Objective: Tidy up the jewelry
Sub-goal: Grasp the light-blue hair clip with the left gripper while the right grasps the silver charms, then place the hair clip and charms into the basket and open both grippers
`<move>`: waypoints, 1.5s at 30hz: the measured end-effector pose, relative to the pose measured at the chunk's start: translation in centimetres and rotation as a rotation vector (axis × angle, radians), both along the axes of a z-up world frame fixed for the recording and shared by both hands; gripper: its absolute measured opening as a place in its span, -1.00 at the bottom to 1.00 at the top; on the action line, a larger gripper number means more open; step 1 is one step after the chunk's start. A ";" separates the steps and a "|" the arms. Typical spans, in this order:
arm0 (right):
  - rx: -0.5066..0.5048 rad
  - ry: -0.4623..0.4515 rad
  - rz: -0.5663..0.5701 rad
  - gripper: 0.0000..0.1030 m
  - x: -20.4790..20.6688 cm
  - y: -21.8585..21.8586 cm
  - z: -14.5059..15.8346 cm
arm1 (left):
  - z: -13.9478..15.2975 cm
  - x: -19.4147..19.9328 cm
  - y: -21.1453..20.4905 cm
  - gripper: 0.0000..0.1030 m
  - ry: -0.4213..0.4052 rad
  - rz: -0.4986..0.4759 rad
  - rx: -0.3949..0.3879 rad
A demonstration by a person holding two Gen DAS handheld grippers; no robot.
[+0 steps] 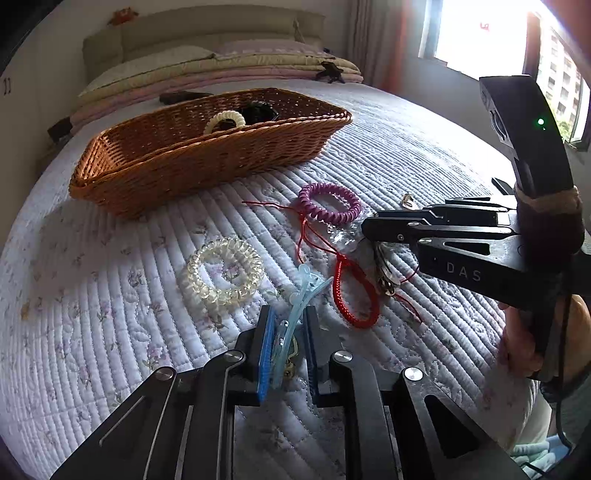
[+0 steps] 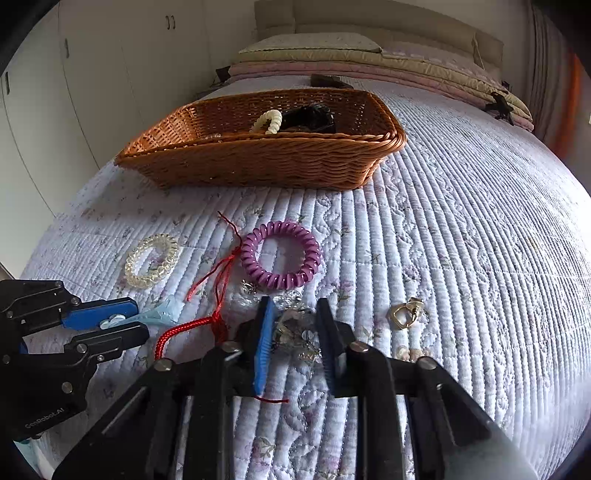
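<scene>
A wicker basket (image 1: pixel 207 162) (image 2: pixel 266 166) stands on the quilted bed with a cream coil tie (image 1: pixel 225 120) and a dark item in it. On the quilt lie a purple coil tie (image 1: pixel 330 203) (image 2: pixel 282 254), a clear coil tie (image 1: pixel 225 273) (image 2: pixel 151 260), a red cord bracelet (image 1: pixel 354 291) (image 2: pixel 188 328) and a gold clasp (image 2: pixel 404 314). My left gripper (image 1: pixel 288 343) (image 2: pixel 122 325) is shut on a light blue hair clip (image 1: pixel 299 302) (image 2: pixel 162 314). My right gripper (image 2: pixel 295 332) (image 1: pixel 369 232) straddles a clear crystal bracelet (image 2: pixel 295 328), jaws apart.
Folded blankets and pillows (image 1: pixel 221 66) lie at the head of the bed behind the basket. White wardrobe doors (image 2: pixel 74 92) stand to the left of the bed, a window (image 1: pixel 480 33) to the right. A person's hand (image 1: pixel 524 332) holds the right gripper.
</scene>
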State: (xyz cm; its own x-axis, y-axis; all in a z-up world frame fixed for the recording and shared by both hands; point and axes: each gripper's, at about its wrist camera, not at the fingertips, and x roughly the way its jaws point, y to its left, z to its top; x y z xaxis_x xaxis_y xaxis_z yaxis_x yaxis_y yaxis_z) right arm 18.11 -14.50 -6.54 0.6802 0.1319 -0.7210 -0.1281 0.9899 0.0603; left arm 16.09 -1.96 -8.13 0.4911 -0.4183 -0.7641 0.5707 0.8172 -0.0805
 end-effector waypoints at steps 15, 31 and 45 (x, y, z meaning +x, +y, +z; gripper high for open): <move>0.084 -0.080 -0.006 -0.90 -1.5 -1.4 1.3 | 1.3 -0.5 1.2 -0.84 -0.041 0.021 -0.065; 0.115 -0.167 -0.004 -0.90 -4.4 -2.5 6.0 | 4.8 -1.8 3.7 -0.84 -0.109 0.056 -0.186; 0.074 -0.340 -0.006 -0.90 -1.4 -2.7 14.4 | 11.6 4.1 4.5 -0.84 -0.218 0.144 -0.218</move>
State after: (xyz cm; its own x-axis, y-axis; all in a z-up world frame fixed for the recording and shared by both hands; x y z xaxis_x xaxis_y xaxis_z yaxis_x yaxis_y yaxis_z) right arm 16.66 -17.21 7.84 0.8810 0.1707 -0.4413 -0.1474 0.9853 0.0870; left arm 20.18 2.54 3.51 0.6989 -0.4752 -0.5345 0.4741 0.8674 -0.1512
